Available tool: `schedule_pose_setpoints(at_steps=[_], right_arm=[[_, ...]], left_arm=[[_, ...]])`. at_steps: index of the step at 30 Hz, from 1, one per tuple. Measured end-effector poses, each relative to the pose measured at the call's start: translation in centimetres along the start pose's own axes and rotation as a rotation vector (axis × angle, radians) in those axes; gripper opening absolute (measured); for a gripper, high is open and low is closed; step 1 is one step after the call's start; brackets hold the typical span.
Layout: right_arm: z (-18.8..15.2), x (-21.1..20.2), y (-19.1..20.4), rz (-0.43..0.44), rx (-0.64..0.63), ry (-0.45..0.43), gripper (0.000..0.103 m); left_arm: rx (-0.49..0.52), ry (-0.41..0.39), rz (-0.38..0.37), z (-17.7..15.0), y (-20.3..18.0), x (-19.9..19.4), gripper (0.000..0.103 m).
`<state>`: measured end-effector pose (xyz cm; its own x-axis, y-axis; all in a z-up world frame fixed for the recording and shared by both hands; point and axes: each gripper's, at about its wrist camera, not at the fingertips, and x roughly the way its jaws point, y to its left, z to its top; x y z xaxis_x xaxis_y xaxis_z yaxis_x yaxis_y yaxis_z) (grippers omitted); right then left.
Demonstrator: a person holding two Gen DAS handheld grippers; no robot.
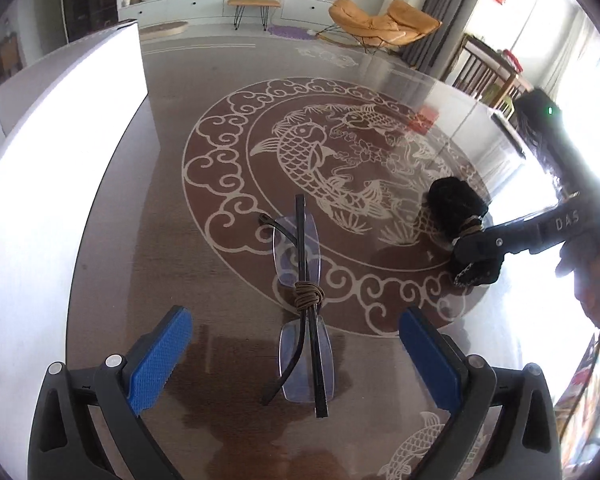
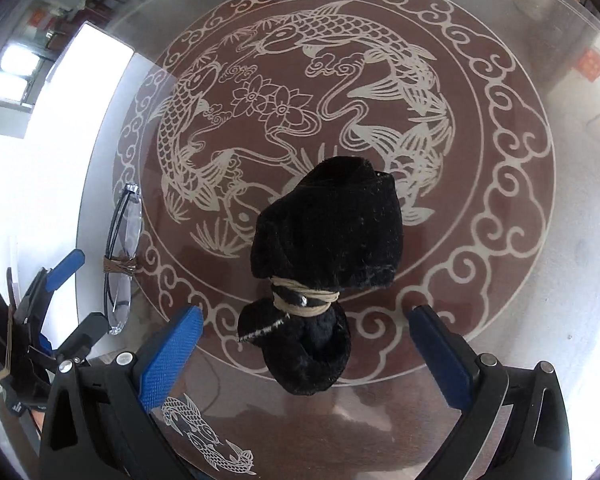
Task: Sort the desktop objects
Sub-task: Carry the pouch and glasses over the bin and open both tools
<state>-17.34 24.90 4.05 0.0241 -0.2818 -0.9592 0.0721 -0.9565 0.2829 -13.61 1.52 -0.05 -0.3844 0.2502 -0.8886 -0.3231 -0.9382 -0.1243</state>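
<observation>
A pair of folded glasses (image 1: 305, 312) with a brown cord wound round the middle lies on the glass table, straight ahead of my left gripper (image 1: 296, 354). That gripper is open, its blue pads on either side of the near lens without touching it. A black fuzzy cloth bundle (image 2: 328, 256) tied with tan string rests on the fish medallion. My right gripper (image 2: 306, 352) is open around the bundle's near end. In the left wrist view the bundle (image 1: 454, 204) and the right gripper's finger (image 1: 484, 242) show at the right. The glasses (image 2: 120, 256) also show at the left of the right wrist view.
The round glass table (image 2: 520, 320) carries a red medallion with carp patterns. A tall white panel (image 1: 72, 128) stands along the table's left side. Beyond the table are an orange chair (image 1: 380, 22) and a white cabinet with plants.
</observation>
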Motion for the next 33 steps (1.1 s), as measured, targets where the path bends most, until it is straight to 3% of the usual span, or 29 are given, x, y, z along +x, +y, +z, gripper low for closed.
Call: schedule_pose_setpoints(at_steps=[4, 5, 7, 10, 11, 12, 13, 19, 23, 28, 33], right_arm=[[0.6, 0.0, 0.8, -0.023, -0.014, 0.021, 0.103], [0.7, -0.1, 1.1, -0.045, -0.028, 0.019, 0.101], [0.5, -0.3, 2.0, -0.092, -0.065, 0.006, 0.088], [0.0, -0.7, 3.0, -0.166, -0.119, -0.024, 0.067], [-0.2, -1.0, 3.3, -0.192, -0.142, -0.036, 0.044], [-0.4, -1.3, 3.4, -0.200, -0.162, -0.044, 0.031], [-0.6, -1.8, 3.3, -0.175, -0.170, -0.047, 0.031], [-1.8, -5.7, 3.8, -0.177, -0.254, -0.108, 0.031], [-2.8, -9.3, 6.8, -0.164, -0.346, -0.175, 0.031], [-1.1, -11.7, 18.0, -0.090, -0.478, -0.309, 0.031], [-0.6, -11.5, 30.3, 0.055, -0.634, -0.411, 0.031]], left_arm=[[0.065, 0.052, 0.130, 0.5, -0.9, 2.5, 0.099], [0.056, 0.060, 0.135, 0.7, -0.8, 2.9, 0.090], [0.023, 0.054, 0.124, 1.2, -0.5, 3.2, 0.082], [0.004, 0.018, 0.138, 1.8, -0.2, 3.0, 0.041], [0.000, 0.015, 0.131, 1.8, -0.1, 2.8, 0.023], [-0.007, 0.000, 0.112, 1.8, 0.2, 2.3, 0.016], [-0.014, -0.016, 0.098, 1.6, 0.4, 1.8, 0.011], [-0.105, -0.153, 0.034, 0.0, 2.7, -3.9, 0.011], [-0.164, -0.255, -0.004, -1.1, 4.0, -9.2, 0.011], [-0.202, -0.347, 0.041, -1.2, 8.3, -16.2, 0.011], [-0.312, -0.332, 0.185, -2.3, 17.0, -19.5, 0.011]])
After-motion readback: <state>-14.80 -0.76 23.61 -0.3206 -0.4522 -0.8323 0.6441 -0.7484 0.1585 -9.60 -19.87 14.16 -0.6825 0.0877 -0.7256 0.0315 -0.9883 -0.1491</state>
